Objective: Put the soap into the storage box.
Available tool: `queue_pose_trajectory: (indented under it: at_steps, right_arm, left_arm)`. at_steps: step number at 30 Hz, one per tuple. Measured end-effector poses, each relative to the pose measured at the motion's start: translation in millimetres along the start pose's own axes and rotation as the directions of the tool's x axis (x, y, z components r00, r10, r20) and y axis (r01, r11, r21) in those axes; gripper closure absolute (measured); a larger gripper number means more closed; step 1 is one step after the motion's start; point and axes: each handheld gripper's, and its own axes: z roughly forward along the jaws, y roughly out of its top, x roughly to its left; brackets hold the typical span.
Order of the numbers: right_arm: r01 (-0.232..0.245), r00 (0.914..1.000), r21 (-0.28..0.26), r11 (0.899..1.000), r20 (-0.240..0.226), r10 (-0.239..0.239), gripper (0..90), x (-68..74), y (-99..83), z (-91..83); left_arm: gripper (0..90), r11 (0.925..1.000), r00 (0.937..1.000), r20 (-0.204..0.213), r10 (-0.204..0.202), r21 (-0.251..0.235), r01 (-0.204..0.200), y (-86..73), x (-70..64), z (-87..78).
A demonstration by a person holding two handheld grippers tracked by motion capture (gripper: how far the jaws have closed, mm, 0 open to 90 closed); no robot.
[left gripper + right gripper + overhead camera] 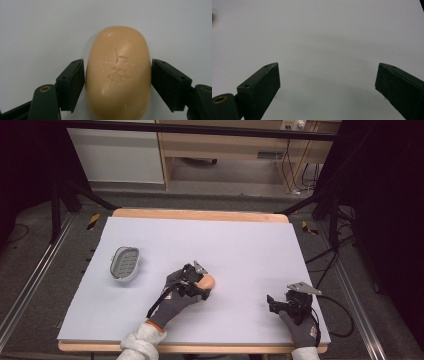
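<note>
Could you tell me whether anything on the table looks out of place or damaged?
Only mildly: the bar of soap lies on the bare table, between the left claw jaws, apart from the empty soap dish. No damage or spill shows.

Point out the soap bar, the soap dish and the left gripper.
soap bar (pixel 118 72), left gripper view, on its stamped top face.
soap dish (pixel 125 262), high view, on its ribbed inside.
left gripper (pixel 204 289), high view, between its fingertips.

smooth oval peach soap bar (pixel 118 75), embossed face up, lying flat on the white table.
</note>
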Motion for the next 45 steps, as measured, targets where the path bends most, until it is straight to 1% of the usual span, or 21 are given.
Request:
queue_pose_trajectory:
  at_steps: [6,10,17,21,29,33,35,38,41,45]
  right_arm:
    - [-0.001,1.0,0.002,1.0,-0.001,0.001,6.1,0.0,0.0,0.3]
    - [0.001,1.0,0.001,1.0,0.002,-0.001,6.1,-0.3,0.0,0.7]
    - [0.003,1.0,0.006,1.0,0.003,-0.003,6.1,0.1,0.0,0.9]
    - [-0.002,1.0,0.009,1.0,0.002,0.002,6.1,1.0,0.0,1.5]
    - [-0.002,1.0,0.011,1.0,0.0,0.002,6.1,0.7,0.2,1.7]
    - [-0.003,1.0,0.01,1.0,-0.001,0.003,6.1,0.4,0.1,1.6]
    - [-0.003,1.0,0.01,1.0,-0.001,0.003,6.1,0.2,0.1,1.4]
    - [-0.001,1.0,0.008,1.0,0.002,0.001,6.1,-0.5,0.0,1.2]
    - [0.0,1.0,0.008,1.0,0.001,0.0,6.1,-0.5,-0.1,1.0]
    - [-0.003,1.0,0.008,1.0,0.002,0.003,6.1,-0.4,-0.1,1.0]
  left_arm:
    - [30.2,0.9999,0.9999,0.013,0.003,0.015,-0.003,0.0,1.0,2.5]
    - [30.4,0.9998,0.9996,0.028,-0.009,0.016,0.008,0.2,2.6,3.3]
    - [29.9,0.9996,0.9995,0.032,-0.004,0.027,0.003,1.5,3.1,3.8]
    - [30.7,0.9993,0.9996,0.027,-0.003,0.038,0.002,2.9,2.9,3.7]
    - [31.5,0.9993,0.9997,0.025,0.003,0.038,-0.004,3.0,2.7,3.6]
    - [31.6,0.9988,0.9999,0.016,0.002,0.05,-0.003,4.9,0.8,2.6]
    - [31.6,0.9989,0.9999,0.016,0.004,0.047,-0.005,4.9,0.9,1.0]
    - [31.6,0.9995,0.9998,0.016,-0.012,0.03,0.012,5.0,2.4,-3.2]
    - [31.6,0.9997,0.9997,0.017,-0.017,0.015,0.017,4.7,3.9,-10.5]
    - [31.6,0.9999,0.9997,0.022,-0.012,-0.005,0.012,3.4,6.0,-23.0]
